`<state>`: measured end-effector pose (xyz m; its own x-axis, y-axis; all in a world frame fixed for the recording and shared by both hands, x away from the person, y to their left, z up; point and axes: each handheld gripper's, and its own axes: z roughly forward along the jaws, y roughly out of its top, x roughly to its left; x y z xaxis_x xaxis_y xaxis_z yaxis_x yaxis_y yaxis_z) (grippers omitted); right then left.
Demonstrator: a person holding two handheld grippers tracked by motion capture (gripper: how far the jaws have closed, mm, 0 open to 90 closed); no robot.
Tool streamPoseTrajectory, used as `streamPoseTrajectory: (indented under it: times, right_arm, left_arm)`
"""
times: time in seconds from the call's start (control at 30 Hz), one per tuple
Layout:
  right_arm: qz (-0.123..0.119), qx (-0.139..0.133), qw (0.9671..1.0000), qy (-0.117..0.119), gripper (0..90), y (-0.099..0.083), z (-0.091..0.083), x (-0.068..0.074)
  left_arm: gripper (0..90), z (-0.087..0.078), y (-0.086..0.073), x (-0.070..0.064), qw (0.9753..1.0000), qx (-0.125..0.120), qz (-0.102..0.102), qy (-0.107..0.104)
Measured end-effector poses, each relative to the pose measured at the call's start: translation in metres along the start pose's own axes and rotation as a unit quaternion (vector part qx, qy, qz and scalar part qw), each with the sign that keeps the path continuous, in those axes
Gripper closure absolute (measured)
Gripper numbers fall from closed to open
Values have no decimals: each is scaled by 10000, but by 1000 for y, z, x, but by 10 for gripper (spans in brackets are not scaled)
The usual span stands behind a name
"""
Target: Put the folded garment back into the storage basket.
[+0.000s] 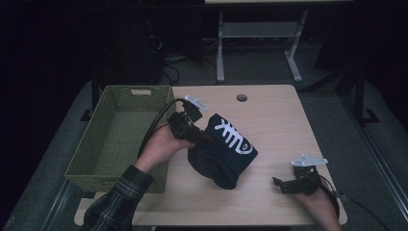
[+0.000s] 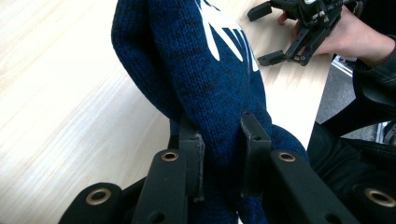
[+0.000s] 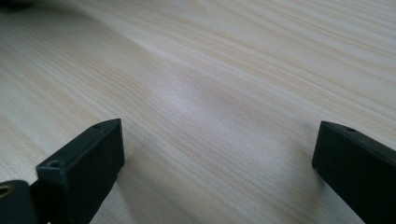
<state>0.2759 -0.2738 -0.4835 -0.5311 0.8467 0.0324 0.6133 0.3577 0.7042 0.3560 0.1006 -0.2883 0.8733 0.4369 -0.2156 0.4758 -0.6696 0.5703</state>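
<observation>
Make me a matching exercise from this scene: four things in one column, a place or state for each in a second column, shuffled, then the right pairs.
Things:
1. left gripper
2. right gripper
3. basket
4. blue knit garment

Places or states:
A. green, at the table's left edge
B. jaws wide apart over bare table wood
C. jaws closed on knit fabric
D. bears a white pattern, pinched and partly lifted off the table

Pairs: 1-C, 2-B, 3-A, 4-D
</observation>
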Motion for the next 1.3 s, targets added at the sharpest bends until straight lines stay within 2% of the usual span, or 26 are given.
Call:
streamPoseTrajectory:
  times: [0.5, 0.6, 0.83, 1.03, 1.3]
  right_arm:
    - [4, 0, 10000, -1, 20, 0, 0, 0]
    - [2, -1, 10000, -2, 20, 0, 0, 0]
    - [7, -6, 10000, -13, 20, 0, 0, 0]
    - [7, -5, 10000, -13, 20, 0, 0, 0]
    - [13, -7, 10000, -15, 20, 0, 0, 0]
  left_arm:
    - [753, -58, -5, 5, 9997, -168, -120, 139]
    - [753, -71, -6, 5, 9994, -188, -176, 223]
    - [754, -104, -10, 8, 9989, -301, -229, 284]
    - [754, -130, -14, 9, 9972, -517, -359, 392]
    - [754, -160, -31, 16, 9941, -705, -564, 593]
